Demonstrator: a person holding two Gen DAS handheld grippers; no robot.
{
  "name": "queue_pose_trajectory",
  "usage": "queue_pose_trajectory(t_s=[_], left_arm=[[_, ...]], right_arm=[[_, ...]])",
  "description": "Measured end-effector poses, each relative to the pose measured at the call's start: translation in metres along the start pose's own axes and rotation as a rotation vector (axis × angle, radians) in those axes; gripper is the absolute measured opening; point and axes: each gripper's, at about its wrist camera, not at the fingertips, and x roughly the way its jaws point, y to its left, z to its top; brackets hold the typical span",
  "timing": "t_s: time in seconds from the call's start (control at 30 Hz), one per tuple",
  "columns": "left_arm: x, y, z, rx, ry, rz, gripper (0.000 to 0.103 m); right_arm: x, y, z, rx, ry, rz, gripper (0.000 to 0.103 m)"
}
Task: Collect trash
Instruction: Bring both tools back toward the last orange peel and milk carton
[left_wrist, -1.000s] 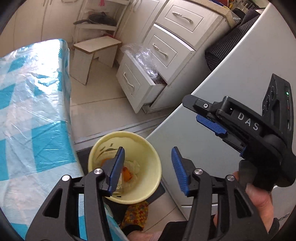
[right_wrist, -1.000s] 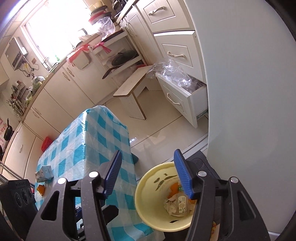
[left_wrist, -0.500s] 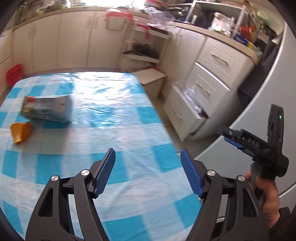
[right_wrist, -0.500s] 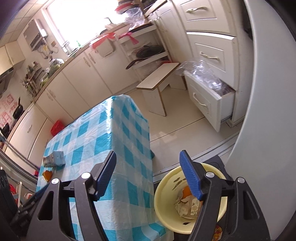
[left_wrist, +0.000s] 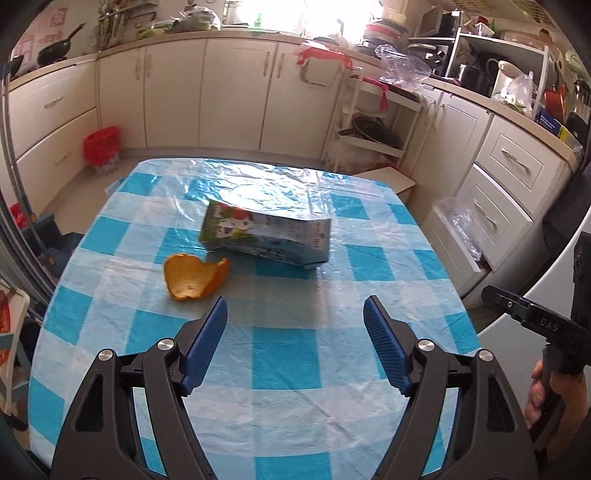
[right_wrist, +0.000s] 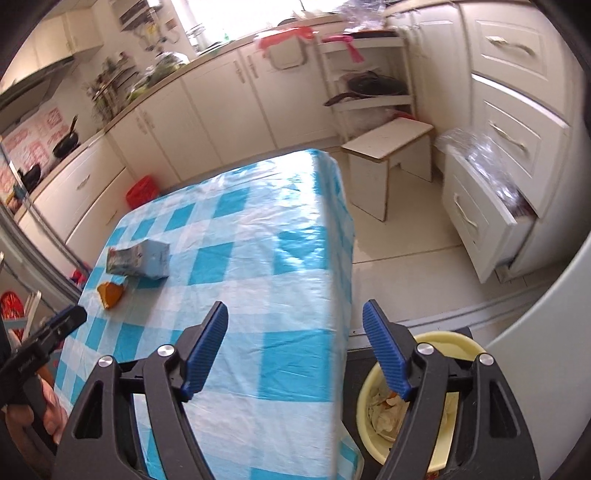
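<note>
- Step in hand: approach to the next pieces of trash. Both grippers are empty and face the tabletop (left_wrist: 280, 373), which is covered with a blue-and-white checked plastic cloth.
- Left gripper (left_wrist: 295, 347): its fingers have just been opening and stand released and wide apart, with nothing between them. It hangs above the near half of the tabletop and points down toward the trash.
- Right gripper (right_wrist: 295, 350): its fingers have likewise just been opening and stand released, with nothing between them. It hangs over the tabletop edge nearest the bin.
- Trash remaining on the tabletop: a drink carton (left_wrist: 264, 236) lying on its side near the centre, and an orange peel (left_wrist: 194, 277) just beside it on the near-left side. The two appear close but apart.
- Destination: a yellow bin (right_wrist: 454, 417) on the floor beside the tabletop, partly hidden behind the right gripper. It already holds crumpled paper and orange scraps.
- Next move, as judged: advance the left gripper to the peel, the nearer item, set one finger on each side of it, and close. The carton is wider; a grip across its narrow faces looks more secure.
- Risk: the plastic cloth is loose and wrinkled, so low fingers may catch it.
- Surroundings: white kitchen cabinets, a low stool (right_wrist: 388, 147), an open drawer (right_wrist: 480, 206) with clear plastic in it, and a red bin (left_wrist: 101, 147) on the floor. None blocks the reach.
</note>
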Motion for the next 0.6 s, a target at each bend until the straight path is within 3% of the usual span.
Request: queue_pose_trajectory(t_s=[0.33, 0.6], left_arm=[[0.015, 0.083, 0.017, -0.099, 0.007, 0.122, 0.072], [0.056, 0.111, 0.028, -0.061, 0.104, 0.153, 0.072]], right_arm=[[0.025, 0.107, 0.013, -0.354, -0.015, 0.039, 0.081], [0.076, 0.187, 0.026, -0.732, -0.035, -0.020, 0.081]])
